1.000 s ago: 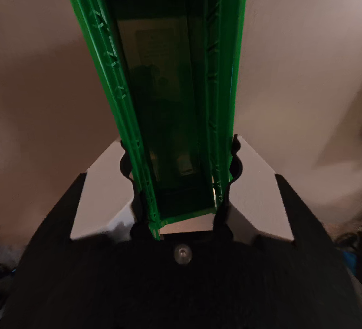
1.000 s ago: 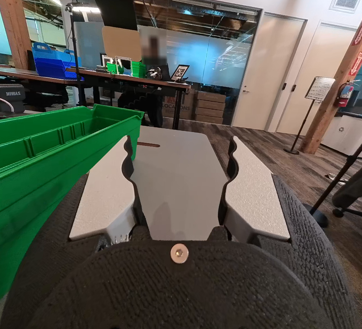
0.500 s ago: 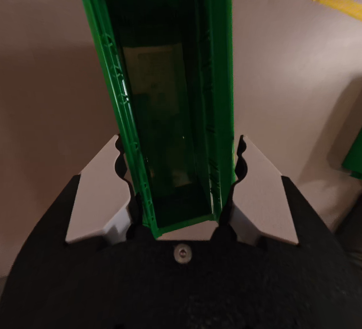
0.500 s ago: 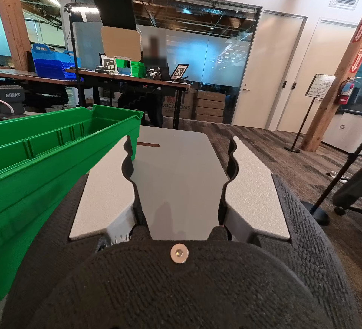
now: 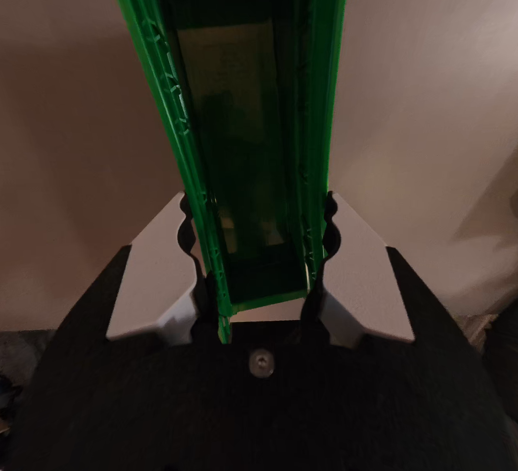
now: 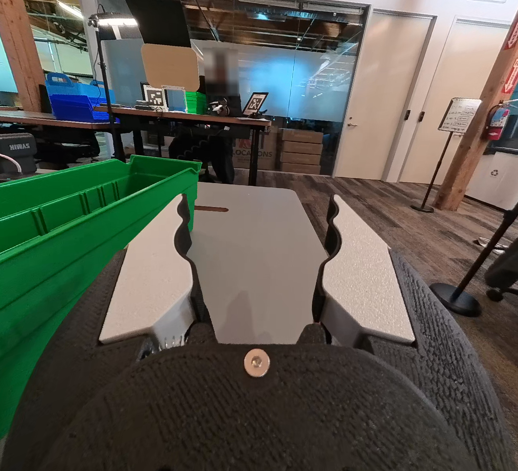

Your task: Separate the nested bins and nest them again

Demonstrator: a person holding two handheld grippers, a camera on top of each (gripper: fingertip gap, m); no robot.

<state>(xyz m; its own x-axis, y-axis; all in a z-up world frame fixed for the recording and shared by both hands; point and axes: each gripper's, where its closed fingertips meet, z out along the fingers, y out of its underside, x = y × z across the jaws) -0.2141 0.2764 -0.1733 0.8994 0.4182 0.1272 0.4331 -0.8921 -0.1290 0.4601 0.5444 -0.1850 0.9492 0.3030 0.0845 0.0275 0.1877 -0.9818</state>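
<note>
The left claw (image 5: 259, 236) squeezes a narrow green bin (image 5: 252, 121), so it should hold tight and lower it straight into the other green bin (image 6: 70, 233) beside the wide-open, empty right claw (image 6: 256, 256).

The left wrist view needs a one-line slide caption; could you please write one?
Left tool shut on the end of a long green bin, seen down its length above a plain beige surface.

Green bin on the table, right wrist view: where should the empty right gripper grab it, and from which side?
Probably the long top rim of the green bin. It lies left of the open right gripper, mouth up, with a thin flanged wall. Come from above, one finger inside, one outside, pinching the near side wall.
</note>
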